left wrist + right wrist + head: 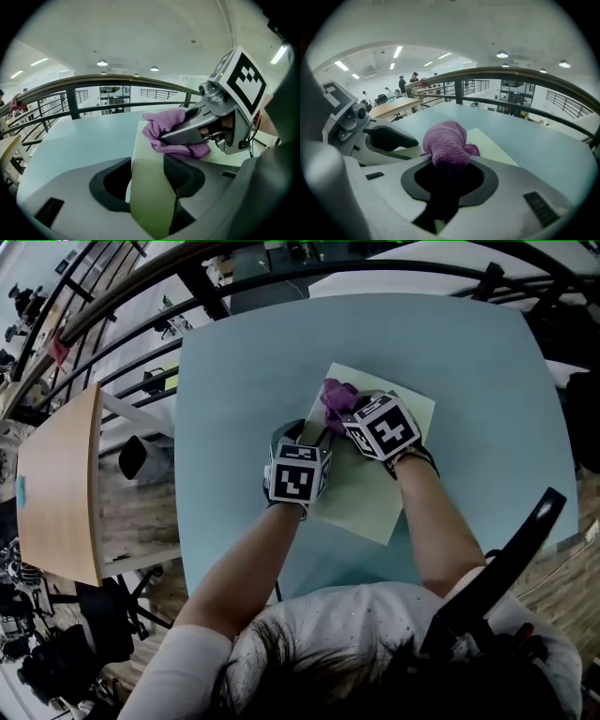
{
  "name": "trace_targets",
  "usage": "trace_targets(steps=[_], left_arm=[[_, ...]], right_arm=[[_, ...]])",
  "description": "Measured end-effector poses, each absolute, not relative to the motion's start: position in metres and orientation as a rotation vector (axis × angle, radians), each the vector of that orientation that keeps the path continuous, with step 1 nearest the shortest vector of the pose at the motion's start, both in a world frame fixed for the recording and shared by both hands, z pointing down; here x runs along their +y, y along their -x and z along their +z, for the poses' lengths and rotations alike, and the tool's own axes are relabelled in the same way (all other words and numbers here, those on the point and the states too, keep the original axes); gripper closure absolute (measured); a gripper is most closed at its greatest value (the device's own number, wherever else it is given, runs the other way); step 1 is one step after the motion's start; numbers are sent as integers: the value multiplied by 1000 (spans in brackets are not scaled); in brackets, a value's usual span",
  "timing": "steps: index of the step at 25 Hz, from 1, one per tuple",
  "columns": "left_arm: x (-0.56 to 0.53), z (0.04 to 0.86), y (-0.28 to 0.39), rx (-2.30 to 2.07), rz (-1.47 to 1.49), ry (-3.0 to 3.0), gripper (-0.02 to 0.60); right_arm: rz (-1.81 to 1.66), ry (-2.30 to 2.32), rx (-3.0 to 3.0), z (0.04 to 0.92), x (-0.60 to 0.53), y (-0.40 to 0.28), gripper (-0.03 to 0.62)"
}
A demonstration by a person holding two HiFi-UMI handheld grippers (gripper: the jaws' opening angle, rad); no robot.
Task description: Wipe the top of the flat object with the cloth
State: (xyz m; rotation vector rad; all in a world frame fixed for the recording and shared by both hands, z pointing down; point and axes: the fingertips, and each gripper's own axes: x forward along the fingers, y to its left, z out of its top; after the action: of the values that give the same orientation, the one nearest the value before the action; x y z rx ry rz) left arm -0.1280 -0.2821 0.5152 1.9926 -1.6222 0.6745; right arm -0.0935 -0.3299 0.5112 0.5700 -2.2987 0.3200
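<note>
Inside right gripper (pixel 446 180), cloth (pixel 445 140) half hidden

surface: pale blue table (pixel 469 381) | directly on it: flat pale-green sheet (pixel 361 495) (lying flat) | place: centre, long edges running 1 to 7 o'clock

The left gripper (pixel 150 187) and right gripper (pixel 443 187) are pale grey shells with black-lined jaws, each bearing a white cube (pixel 298 474) of black square markers. The shirt (pixel 356 606) is white, short-sleeved.
</note>
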Motion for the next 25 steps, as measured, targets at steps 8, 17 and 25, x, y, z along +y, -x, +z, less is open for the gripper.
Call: trace_targets(steps=[8, 17, 25], left_arm=[[-284, 511, 134, -1616, 653, -2010, 379], [-277, 505, 139, -1550, 636, -2004, 379], [-275, 500, 141, -1508, 613, -2006, 379]], right_arm=[[373, -732, -2221, 504, -322, 40, 500], [436, -866, -2143, 498, -297, -5, 500], [481, -979, -2084, 494, -276, -42, 500]])
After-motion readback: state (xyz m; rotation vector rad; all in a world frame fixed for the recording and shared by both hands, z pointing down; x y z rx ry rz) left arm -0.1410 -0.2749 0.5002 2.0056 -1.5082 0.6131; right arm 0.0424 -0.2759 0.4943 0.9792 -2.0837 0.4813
